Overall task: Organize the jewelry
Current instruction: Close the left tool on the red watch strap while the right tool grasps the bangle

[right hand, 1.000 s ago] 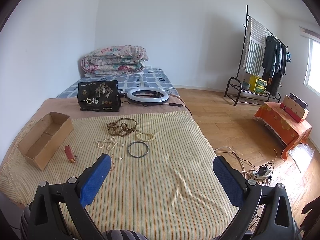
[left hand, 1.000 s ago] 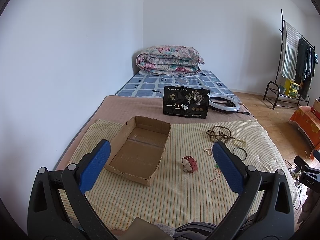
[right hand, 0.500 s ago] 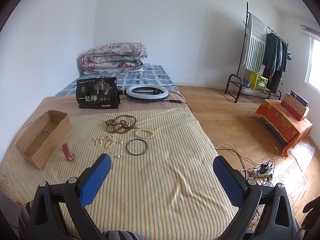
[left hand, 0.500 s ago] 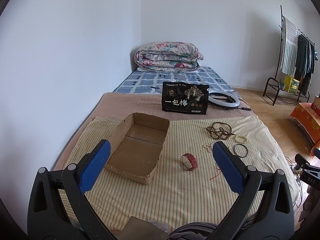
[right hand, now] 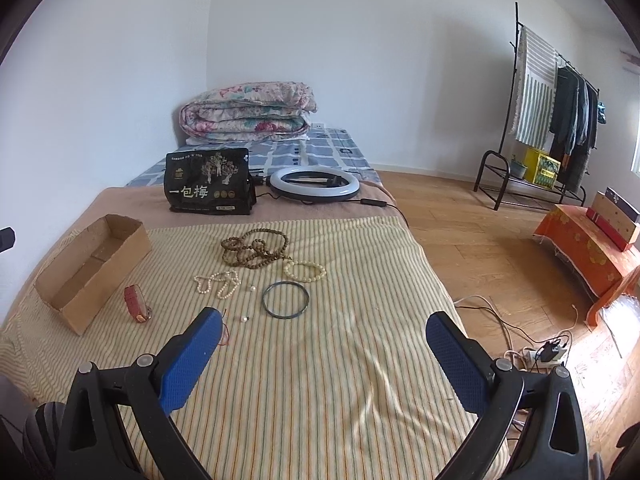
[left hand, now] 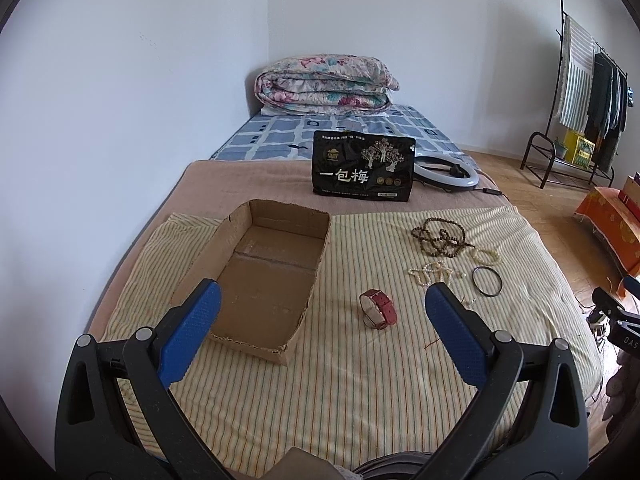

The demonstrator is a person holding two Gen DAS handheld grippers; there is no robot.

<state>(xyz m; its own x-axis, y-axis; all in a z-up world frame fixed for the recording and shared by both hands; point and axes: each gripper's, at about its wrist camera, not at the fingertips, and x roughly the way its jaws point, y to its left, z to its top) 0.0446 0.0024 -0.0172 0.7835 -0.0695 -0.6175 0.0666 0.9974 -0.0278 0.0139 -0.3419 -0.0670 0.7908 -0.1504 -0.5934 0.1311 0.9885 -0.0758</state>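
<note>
An open cardboard box (left hand: pixel 264 276) (right hand: pixel 90 268) lies on the striped bed cover. A red-strapped watch (left hand: pixel 378 309) (right hand: pixel 137 303) stands beside it. Further right lie brown wooden beads (left hand: pixel 439 236) (right hand: pixel 254 249), a cream bead bracelet (right hand: pixel 305 271), a pearl string (left hand: pixel 432 272) (right hand: pixel 218 283), a dark bangle (left hand: pixel 487 281) (right hand: pixel 285 300) and loose pearls (right hand: pixel 245 319). My left gripper (left hand: pixel 320 334) is open and empty, above the bed's near part, short of the watch. My right gripper (right hand: pixel 324 354) is open and empty, short of the bangle.
A black snack bag (left hand: pixel 363 172) and a ring light (right hand: pixel 314 184) sit further back, a folded quilt (left hand: pixel 326 89) behind them. The bed drops to wooden floor on the right, with cables (right hand: pixel 532 352), a clothes rack (right hand: pixel 552 120) and an orange-covered table (right hand: pixel 588 252).
Both views have drawn slightly closer to the bed; box and jewelry sit a little lower and nearer. Both grippers stay open and empty.
</note>
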